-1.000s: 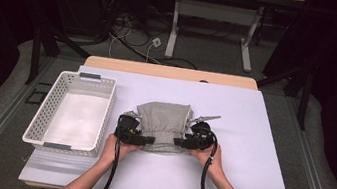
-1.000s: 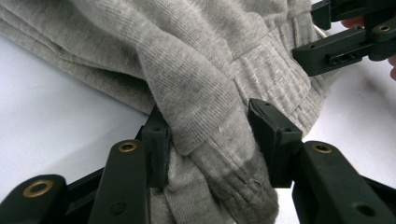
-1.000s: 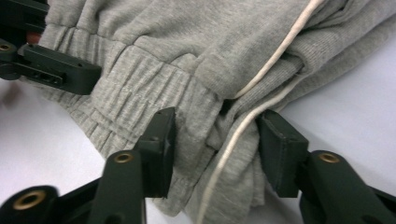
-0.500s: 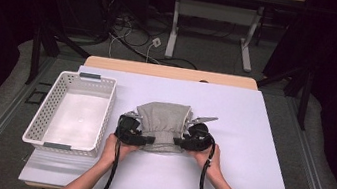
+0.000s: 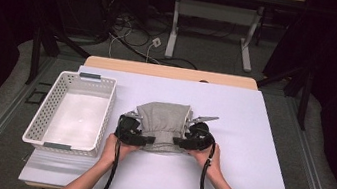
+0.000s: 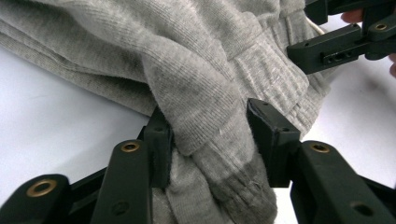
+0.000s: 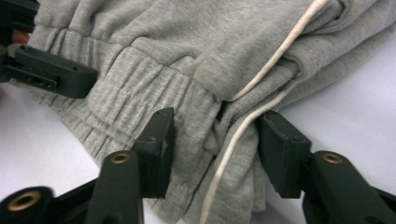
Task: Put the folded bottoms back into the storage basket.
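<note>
Here the folded grey garment is lying near the middle of the white worktop, just to the right of the white perforated basket, which is standing apart from it. The left tool is sitting at the garment's near left corner and the right tool at its near right corner, each held by a hand reaching in from the near edge. In the left gripper view, the left tool is straddling a bunched fold of ribbed cuff; its jaws have just been opening a little, one pad is touching the cloth while the other is standing slightly off it. In the right gripper view, the right tool is standing around the elastic waistband and a pale drawstring; its jaws have just been opening, and the right-hand pad is showing a gap to the fabric, so neither tool is clamping.
</note>
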Available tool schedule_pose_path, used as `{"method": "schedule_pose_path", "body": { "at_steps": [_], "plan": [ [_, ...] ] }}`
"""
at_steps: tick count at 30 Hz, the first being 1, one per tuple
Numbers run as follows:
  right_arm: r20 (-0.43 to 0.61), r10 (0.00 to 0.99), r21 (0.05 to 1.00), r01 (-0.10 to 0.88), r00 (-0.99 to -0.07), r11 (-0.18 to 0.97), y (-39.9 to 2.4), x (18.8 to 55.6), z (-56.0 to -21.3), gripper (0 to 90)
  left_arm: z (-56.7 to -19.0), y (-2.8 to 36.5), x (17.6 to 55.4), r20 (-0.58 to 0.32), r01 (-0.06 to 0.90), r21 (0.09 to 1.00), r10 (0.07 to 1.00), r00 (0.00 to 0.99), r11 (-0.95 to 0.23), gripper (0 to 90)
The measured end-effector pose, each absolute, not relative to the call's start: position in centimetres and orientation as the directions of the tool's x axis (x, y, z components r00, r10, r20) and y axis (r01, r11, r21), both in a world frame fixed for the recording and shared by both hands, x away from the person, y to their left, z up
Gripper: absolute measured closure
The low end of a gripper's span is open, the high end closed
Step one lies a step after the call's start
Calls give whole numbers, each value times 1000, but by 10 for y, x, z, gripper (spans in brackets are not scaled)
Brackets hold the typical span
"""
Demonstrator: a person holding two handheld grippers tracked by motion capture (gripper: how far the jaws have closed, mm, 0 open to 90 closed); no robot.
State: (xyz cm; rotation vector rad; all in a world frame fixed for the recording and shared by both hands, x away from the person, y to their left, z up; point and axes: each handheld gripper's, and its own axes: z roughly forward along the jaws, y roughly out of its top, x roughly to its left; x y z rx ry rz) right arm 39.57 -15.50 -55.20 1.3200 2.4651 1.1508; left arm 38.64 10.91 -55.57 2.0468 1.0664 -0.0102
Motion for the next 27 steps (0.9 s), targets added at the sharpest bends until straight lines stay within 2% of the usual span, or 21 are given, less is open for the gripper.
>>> {"method": "schedule_pose_path", "body": {
  "at_steps": [3,6,11,27],
  "plan": [
    [238,751,672,663,-616,330,-155,396,-553,471,-556,110,387,-354,688,655,678,645,-312,536],
    [223,746,674,652,-628,347,-153,394,-551,548,-555,107,385,-324,671,663,680,657,-332,538],
    [188,742,683,629,-643,372,-149,391,-549,615,-554,106,384,-313,662,668,680,663,-339,575],
    [79,739,721,550,-669,421,-143,384,-545,718,-551,105,381,-270,621,705,679,682,-343,609]
  ]
}}
